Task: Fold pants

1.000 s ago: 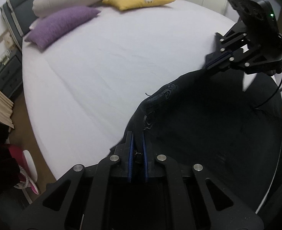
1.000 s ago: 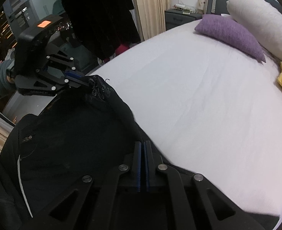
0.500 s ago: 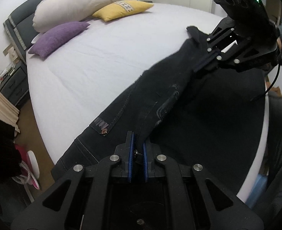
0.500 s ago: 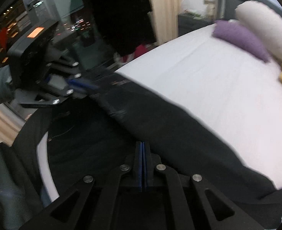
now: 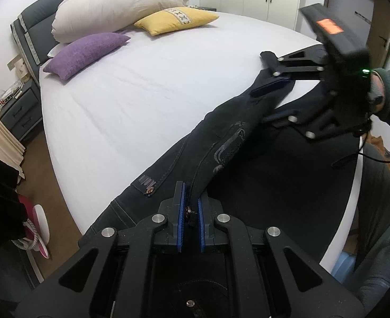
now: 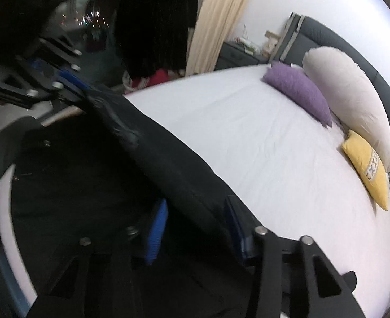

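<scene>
The dark pants (image 5: 221,143) lay along the near edge of the bed (image 5: 155,84). They looked soft, thick and a bit heavy. The left hand-held gripper (image 5: 191,212) pinched the waistband. The right hand-held gripper (image 6: 195,220) was spread wide around the other end. Best to grab the thick waistband.

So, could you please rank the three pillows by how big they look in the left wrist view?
1. White pillow, clearly largest.
2. Purple pillow and yellow pillow look about alike; the purple one lies nearer the camera, so I won't rank them.
</scene>
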### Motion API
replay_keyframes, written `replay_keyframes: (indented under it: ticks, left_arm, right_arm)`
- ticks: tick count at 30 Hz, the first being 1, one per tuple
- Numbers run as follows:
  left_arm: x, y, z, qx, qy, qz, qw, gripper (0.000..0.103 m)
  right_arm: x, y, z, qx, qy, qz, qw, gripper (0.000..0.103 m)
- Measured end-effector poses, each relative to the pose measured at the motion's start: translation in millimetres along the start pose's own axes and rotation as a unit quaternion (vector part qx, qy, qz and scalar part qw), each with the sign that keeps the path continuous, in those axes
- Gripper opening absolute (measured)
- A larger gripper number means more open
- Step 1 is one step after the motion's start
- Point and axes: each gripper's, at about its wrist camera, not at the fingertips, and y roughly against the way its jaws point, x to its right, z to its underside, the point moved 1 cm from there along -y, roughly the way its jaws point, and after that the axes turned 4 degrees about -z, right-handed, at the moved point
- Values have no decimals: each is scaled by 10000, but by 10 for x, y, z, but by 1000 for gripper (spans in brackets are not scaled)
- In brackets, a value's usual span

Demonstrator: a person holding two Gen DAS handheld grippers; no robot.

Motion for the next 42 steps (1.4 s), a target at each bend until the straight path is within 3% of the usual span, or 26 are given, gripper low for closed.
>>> replay_keyframes:
  ticks: [2,3,4,10,16,26,31,42]
  left_arm:
    - [13,20,29,-10,16,4,10000,7]
    - [44,55,71,-8,19,6,10000,7]
    - [40,38,52,-5,12,1,10000,7]
    - [228,228,270,24,-125,58,9999,7]
    - [329,289,534,-60,-134,212,9997,7]
    - [857,193,1321,-545,-521,435,9962,7]
    - [1051,202,1430,-562,-835,351,9943,7]
    - [1161,201,1477,-577,-1130,450,9909,7]
  right_arm:
    - [25,-87,-45,-74,25,-51,10000,25]
    - [33,-105,-55,-111,-1,-72,9999,11]
    - [58,-40,-45,-113,-35,-99,9999,9]
    - [-7,141,-6,-36,-112,-220,9997,5]
    - [-559,315,229,-252,324,-432,9982,5]
    - [-1314,262,637,-746,821,-458,9928,5]
    - [-1519,322,725,-903,1013,-286,9903,5]
    - [-1719,387,822,-1006,793,-137,9917,5]
